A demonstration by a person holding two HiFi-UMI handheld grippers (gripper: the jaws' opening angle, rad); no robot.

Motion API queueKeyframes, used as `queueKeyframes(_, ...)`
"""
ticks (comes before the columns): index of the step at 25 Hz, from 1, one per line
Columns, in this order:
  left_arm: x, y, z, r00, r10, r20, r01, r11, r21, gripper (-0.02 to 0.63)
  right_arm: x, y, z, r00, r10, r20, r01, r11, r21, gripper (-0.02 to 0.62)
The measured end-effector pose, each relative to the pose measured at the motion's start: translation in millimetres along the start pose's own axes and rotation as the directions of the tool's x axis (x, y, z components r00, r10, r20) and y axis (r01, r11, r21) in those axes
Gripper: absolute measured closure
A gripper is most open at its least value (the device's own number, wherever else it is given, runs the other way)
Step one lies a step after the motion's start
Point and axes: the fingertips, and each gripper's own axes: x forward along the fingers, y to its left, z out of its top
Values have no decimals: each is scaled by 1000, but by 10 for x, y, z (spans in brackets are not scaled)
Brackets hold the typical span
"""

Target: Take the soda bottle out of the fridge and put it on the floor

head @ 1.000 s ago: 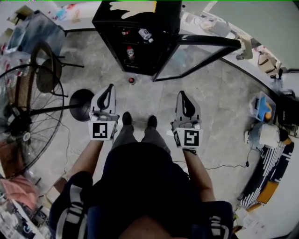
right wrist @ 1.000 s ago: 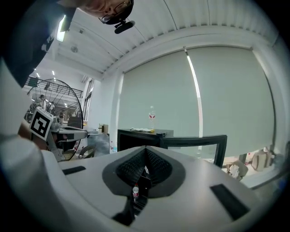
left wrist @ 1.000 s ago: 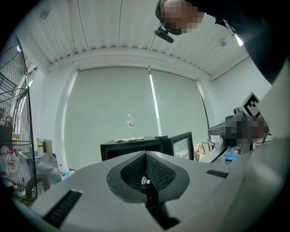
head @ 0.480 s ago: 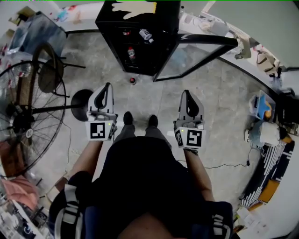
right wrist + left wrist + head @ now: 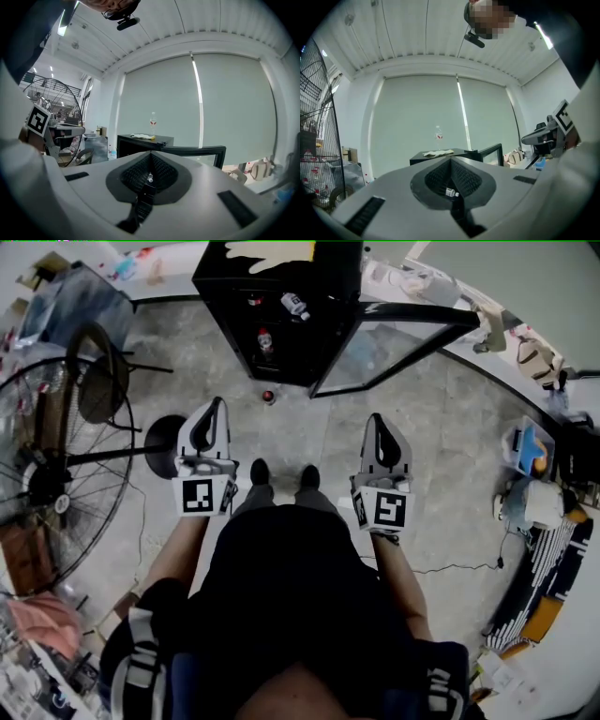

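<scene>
Inspection note: the black glass-door fridge [image 5: 281, 296] is cut off by the upper edge of the head view. Its interior is dark, and the small bottles [image 5: 265, 341] on its shelves are too small for me to tell which holds soda. I cannot identify the small red-topped item [image 5: 268, 397] on the grey floor [image 5: 422, 456] before it. The large wire fan [image 5: 47, 474] runs off the left edge. In their own views, the left gripper [image 5: 451, 161] and right gripper [image 5: 151, 157] hide the fridge's lower part.
</scene>
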Motion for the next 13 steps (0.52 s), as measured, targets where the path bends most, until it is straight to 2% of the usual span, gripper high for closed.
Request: queueKeyframes(13,66,45,-41,999,32,10,-32,999,3,583,127,22,-74,1000,3,-18,-3,1000,-9,578)
